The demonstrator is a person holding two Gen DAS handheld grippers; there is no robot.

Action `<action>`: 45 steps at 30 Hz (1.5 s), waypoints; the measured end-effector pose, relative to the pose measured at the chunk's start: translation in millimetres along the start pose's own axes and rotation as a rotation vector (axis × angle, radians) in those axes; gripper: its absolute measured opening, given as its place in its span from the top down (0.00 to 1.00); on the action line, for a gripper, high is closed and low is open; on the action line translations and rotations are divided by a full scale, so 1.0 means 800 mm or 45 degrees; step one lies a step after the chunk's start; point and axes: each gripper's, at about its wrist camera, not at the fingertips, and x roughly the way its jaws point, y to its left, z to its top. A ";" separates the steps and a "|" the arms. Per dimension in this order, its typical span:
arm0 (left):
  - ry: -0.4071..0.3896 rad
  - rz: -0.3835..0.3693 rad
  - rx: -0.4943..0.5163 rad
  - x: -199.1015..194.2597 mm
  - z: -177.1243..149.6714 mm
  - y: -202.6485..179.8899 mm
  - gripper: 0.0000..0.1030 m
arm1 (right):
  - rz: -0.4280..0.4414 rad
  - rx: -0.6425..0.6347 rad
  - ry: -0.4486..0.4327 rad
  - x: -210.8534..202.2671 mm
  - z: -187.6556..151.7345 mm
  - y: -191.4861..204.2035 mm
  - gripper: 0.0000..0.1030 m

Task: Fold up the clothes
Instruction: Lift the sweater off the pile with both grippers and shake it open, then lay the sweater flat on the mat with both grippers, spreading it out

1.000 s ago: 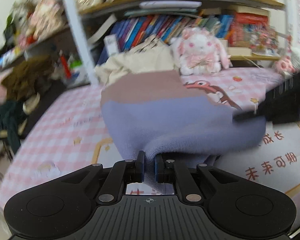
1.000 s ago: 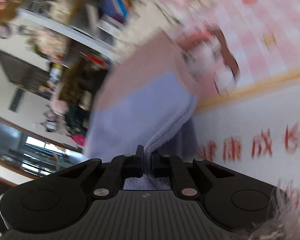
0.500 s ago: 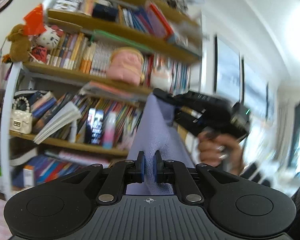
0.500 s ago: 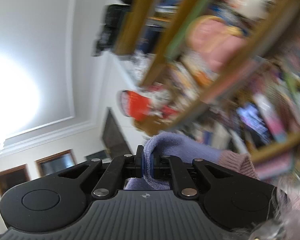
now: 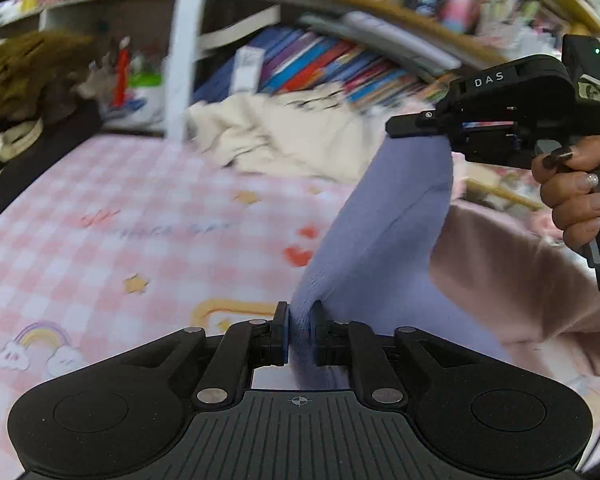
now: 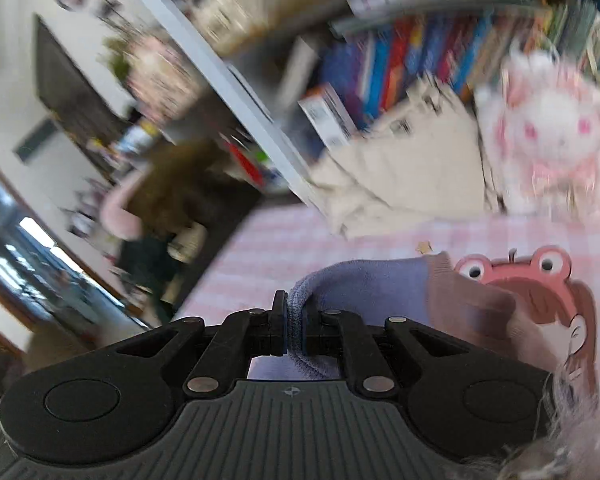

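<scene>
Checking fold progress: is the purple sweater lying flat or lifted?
Lifted: the purple sweater hangs stretched between the left claw, whose jaws are opening, and the right claw.

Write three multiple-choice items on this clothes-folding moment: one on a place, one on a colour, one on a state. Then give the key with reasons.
1. Where does the cream cloth heap lie?
A. At the far edge of the checked sheet, under the bookshelf
B. Between the left tool's pads
C. Over the hand

2. What colour is the garment where both tools pinch it?
A. Green
B. Lavender blue
C. Black

3. How is the garment held?
A. Lying flat, untouched
B. By the left tool only
C. Strung between the left and the right tool

Key: 1 A, it sits below the books. 2 B, blue knit shows between the pads. 3 C, each tool has cloth in it, though the left one is opening.
</scene>
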 end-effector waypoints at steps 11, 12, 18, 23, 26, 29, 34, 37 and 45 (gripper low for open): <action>0.031 0.066 0.053 -0.009 0.004 0.024 0.39 | -0.367 -0.062 0.023 0.095 0.027 -0.021 0.65; 0.055 0.074 0.051 -0.008 -0.001 0.024 0.39 | -0.342 -0.063 0.005 0.081 0.020 -0.024 0.63; 0.143 0.102 -0.040 -0.002 -0.030 0.039 0.39 | -0.309 -0.065 0.040 -0.013 -0.060 -0.041 0.60; 0.185 0.053 -0.270 0.002 -0.040 0.064 0.39 | -0.372 -0.062 0.227 -0.054 -0.144 -0.058 0.60; 0.204 0.071 -0.290 0.008 -0.047 0.063 0.39 | -0.420 -0.089 0.291 -0.068 -0.178 -0.062 0.60; 0.207 0.095 -0.268 0.012 -0.051 0.054 0.41 | -0.469 -0.135 0.344 -0.076 -0.205 -0.062 0.61; 0.223 0.022 -0.286 0.022 -0.049 0.038 0.74 | -0.534 -0.249 0.364 -0.072 -0.220 -0.057 0.78; 0.223 -0.078 -0.353 0.016 -0.048 0.035 0.97 | -0.530 -0.262 0.366 -0.072 -0.217 -0.061 0.87; 0.166 0.225 -0.095 -0.041 -0.033 0.050 0.97 | -0.449 -0.272 0.383 -0.086 -0.182 -0.046 0.93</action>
